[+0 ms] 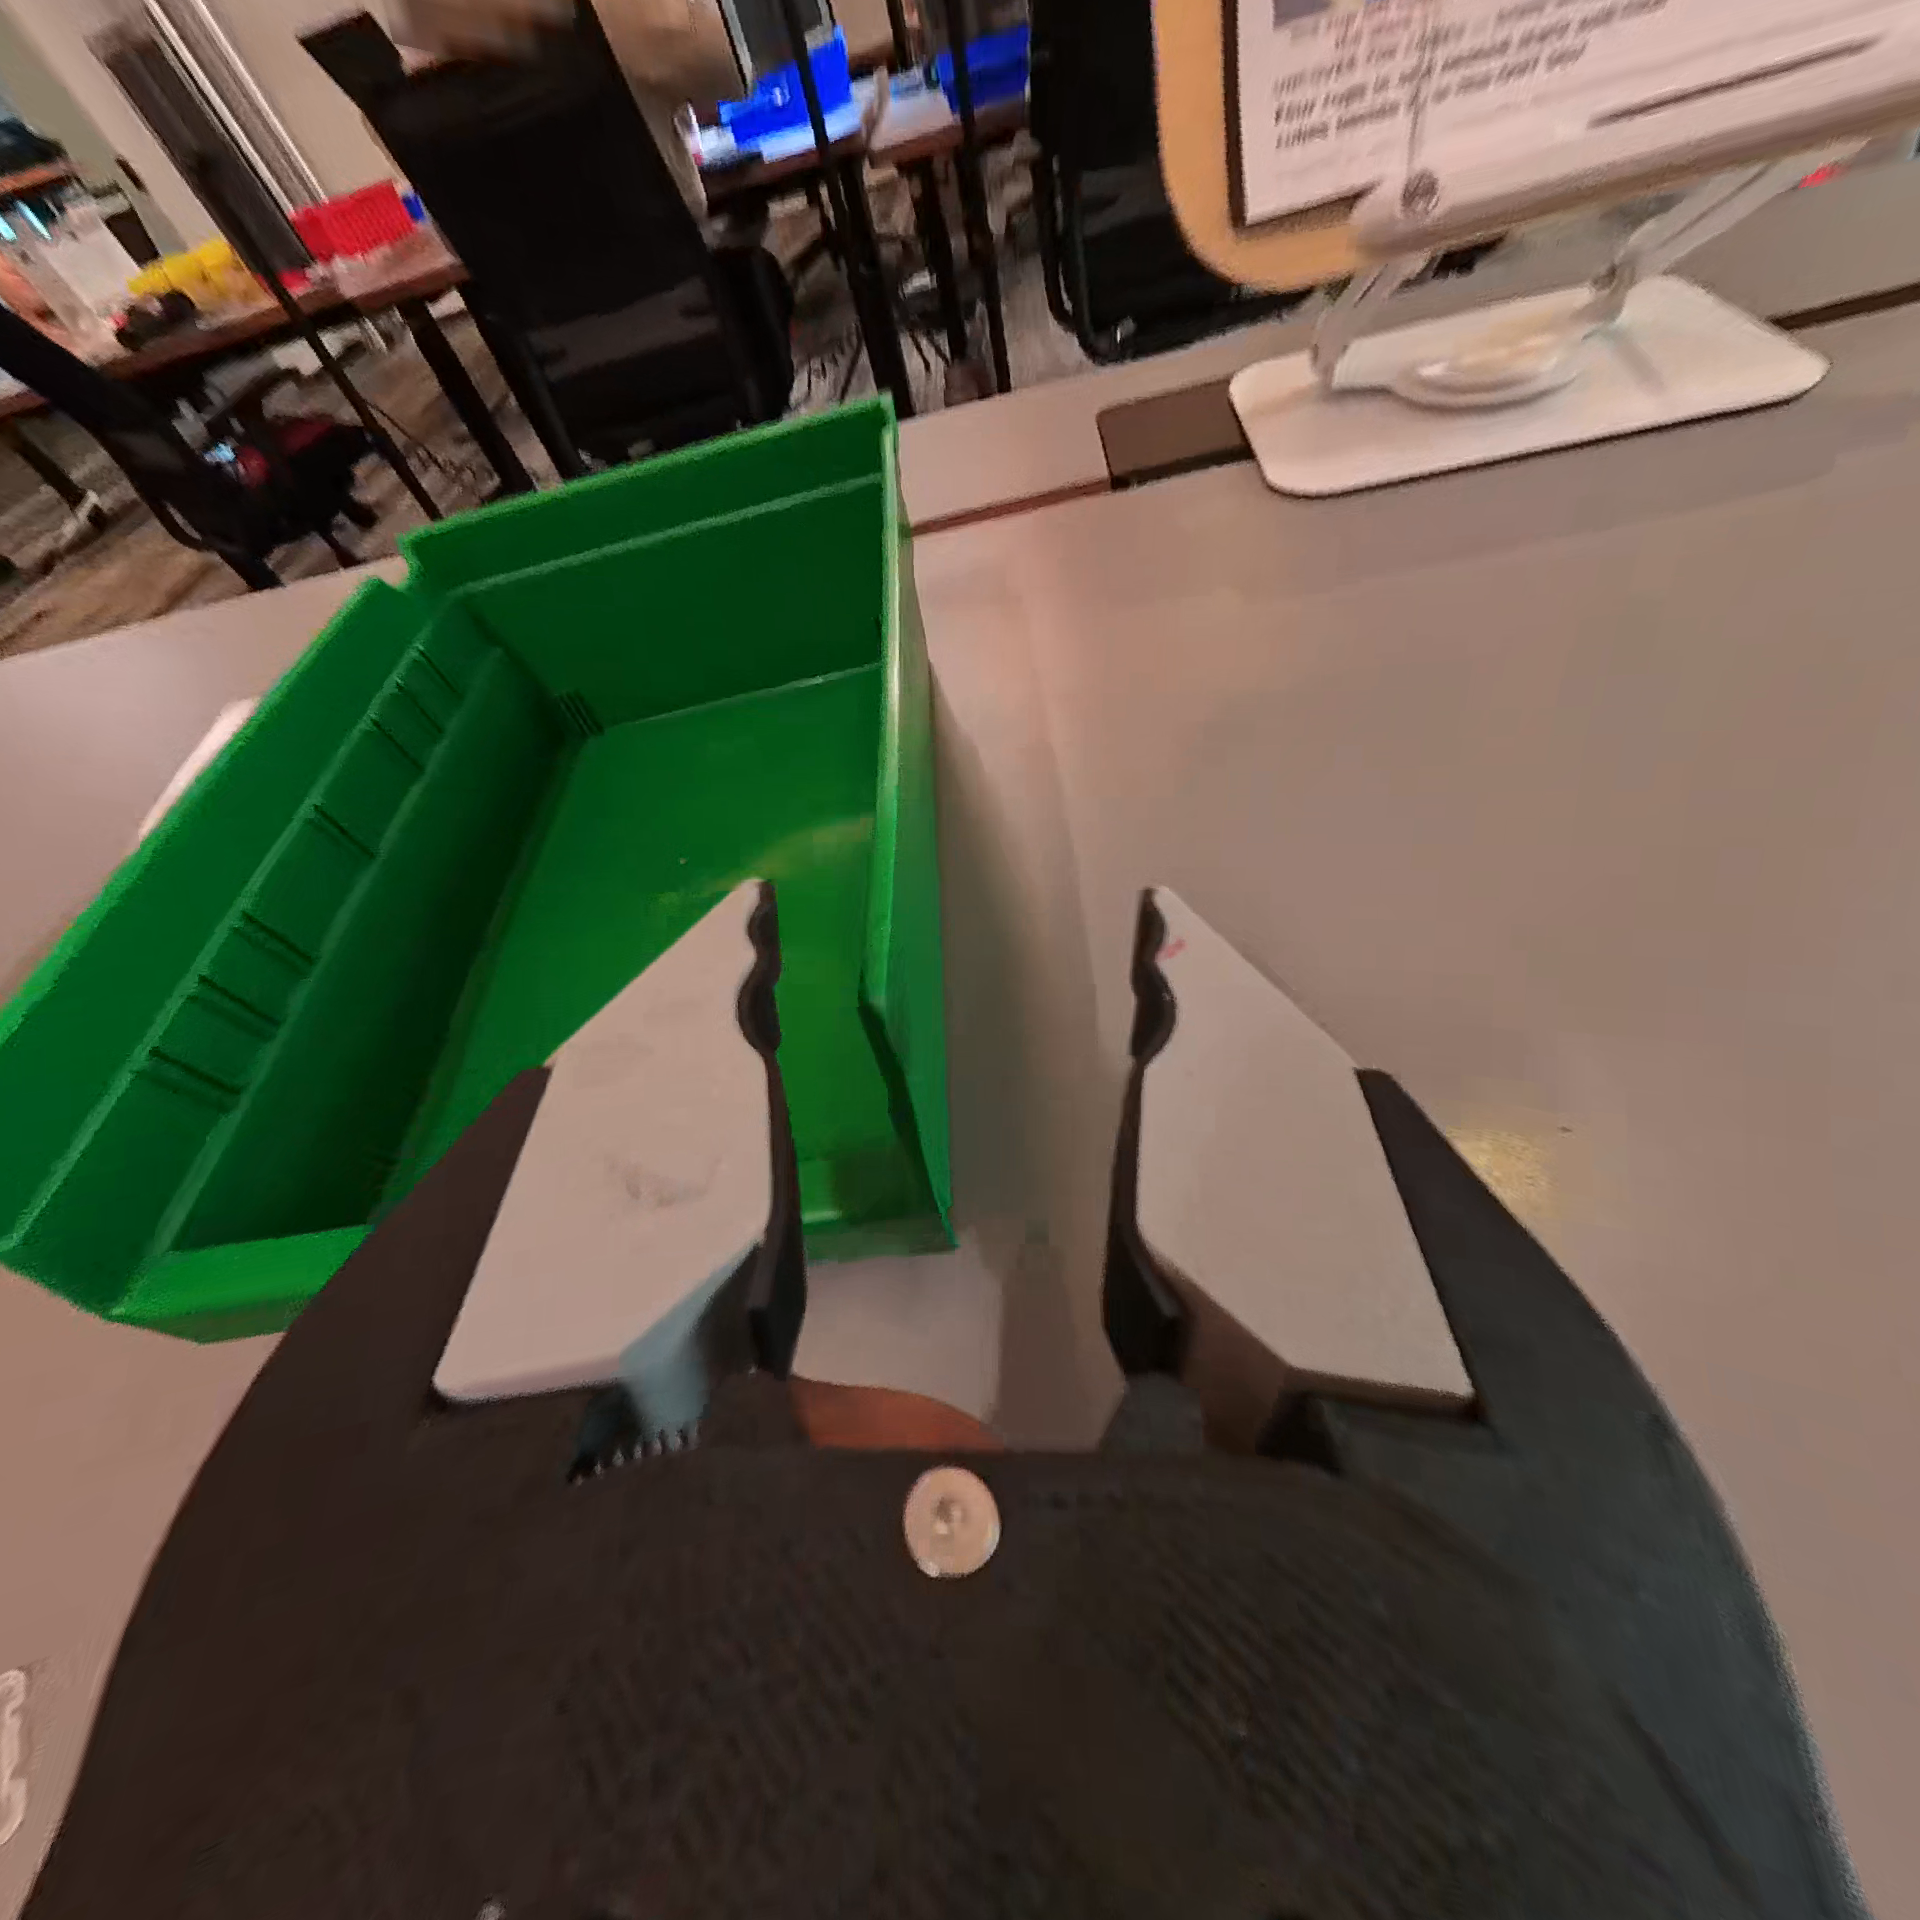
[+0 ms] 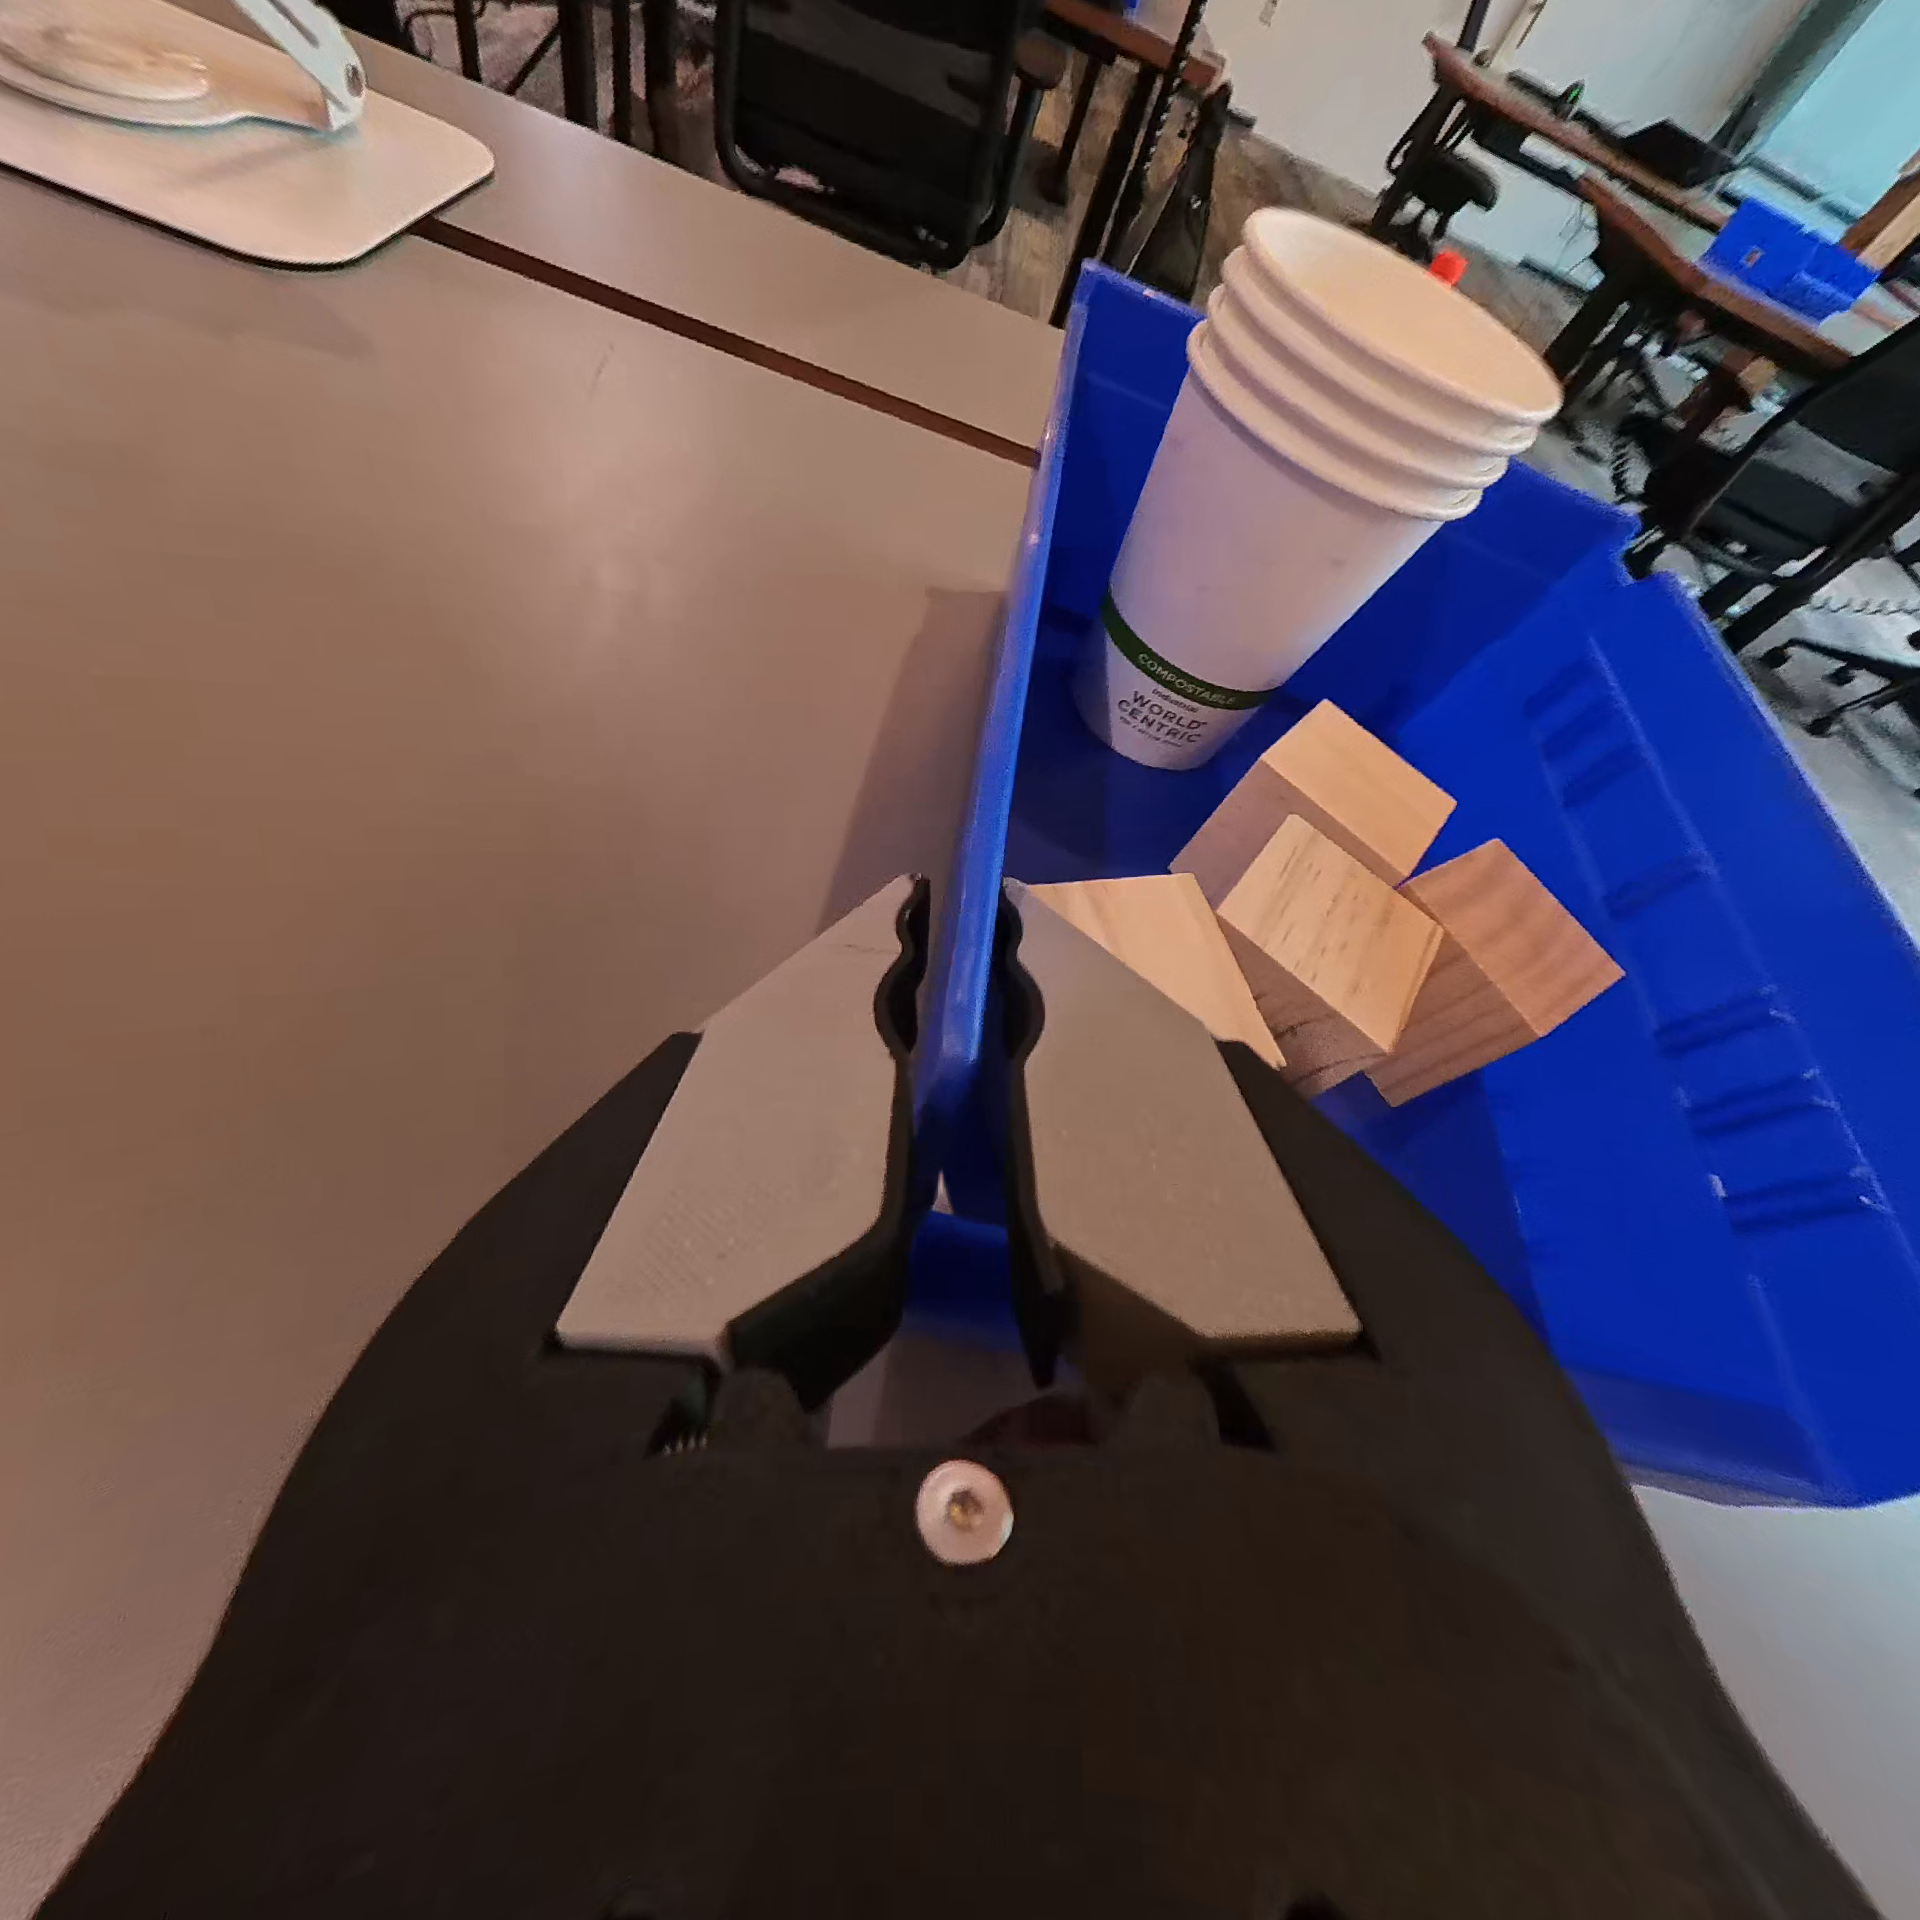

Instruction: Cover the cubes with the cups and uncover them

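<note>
In the right wrist view, a stack of white paper cups [image 2: 1299, 499] stands in a blue bin [image 2: 1714, 935], with several wooden cubes [image 2: 1335, 935] lying beside it in the bin. My right gripper [image 2: 961, 894] is shut on the blue bin's left wall, one pad on each side of it. In the left wrist view, an empty green bin [image 1: 665, 613] sits on the grey table [image 1: 1455, 779]. My left gripper [image 1: 956, 894] is open. Its fingers straddle the green bin's right wall without touching it, the left finger [image 1: 764, 956] over the bin's inside.
A white stand base [image 1: 1507, 416] carrying a tilted board stands at the far side of the table; it also shows in the right wrist view [image 2: 260, 177]. Black chairs and other tables with coloured bins lie beyond the table's far edge.
</note>
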The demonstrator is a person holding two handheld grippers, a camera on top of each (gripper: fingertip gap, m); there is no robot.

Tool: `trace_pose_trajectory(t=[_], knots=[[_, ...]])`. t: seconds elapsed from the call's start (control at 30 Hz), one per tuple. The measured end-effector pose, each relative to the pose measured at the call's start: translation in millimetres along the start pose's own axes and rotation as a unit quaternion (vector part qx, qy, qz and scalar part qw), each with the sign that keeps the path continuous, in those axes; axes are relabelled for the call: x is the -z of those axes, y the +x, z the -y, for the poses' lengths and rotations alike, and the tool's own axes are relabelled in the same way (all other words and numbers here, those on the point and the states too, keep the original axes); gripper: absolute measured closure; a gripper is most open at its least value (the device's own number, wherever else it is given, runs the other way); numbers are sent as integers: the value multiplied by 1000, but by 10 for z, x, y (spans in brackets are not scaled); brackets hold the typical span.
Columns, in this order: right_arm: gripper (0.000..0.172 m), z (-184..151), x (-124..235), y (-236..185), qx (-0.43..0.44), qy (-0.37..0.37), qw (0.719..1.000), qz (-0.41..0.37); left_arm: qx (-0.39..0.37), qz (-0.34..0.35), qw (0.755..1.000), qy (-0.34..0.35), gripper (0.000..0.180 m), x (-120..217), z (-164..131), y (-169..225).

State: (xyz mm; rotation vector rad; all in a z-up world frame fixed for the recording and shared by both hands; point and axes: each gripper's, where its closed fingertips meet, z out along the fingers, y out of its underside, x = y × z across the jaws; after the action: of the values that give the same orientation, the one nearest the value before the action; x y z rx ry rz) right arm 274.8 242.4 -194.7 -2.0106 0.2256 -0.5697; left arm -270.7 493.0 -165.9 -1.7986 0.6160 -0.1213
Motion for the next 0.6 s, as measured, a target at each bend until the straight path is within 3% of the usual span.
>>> trace_pose_trajectory(t=[0.17,0.23,0.37,0.6], knots=[[163,12,34,15,33,28,998,-38,7,-13,999,-40,136,-299,-204,24],[164,15,46,16,28,32,999,-33,-6,22,1000,-6,177,-293,-153,-97],[166,14,77,16,25,38,998,-33,-52,45,997,41,178,-246,-121,-98],[169,12,165,-74,26,39,998,-37,-33,34,996,70,179,-88,-70,-98]])
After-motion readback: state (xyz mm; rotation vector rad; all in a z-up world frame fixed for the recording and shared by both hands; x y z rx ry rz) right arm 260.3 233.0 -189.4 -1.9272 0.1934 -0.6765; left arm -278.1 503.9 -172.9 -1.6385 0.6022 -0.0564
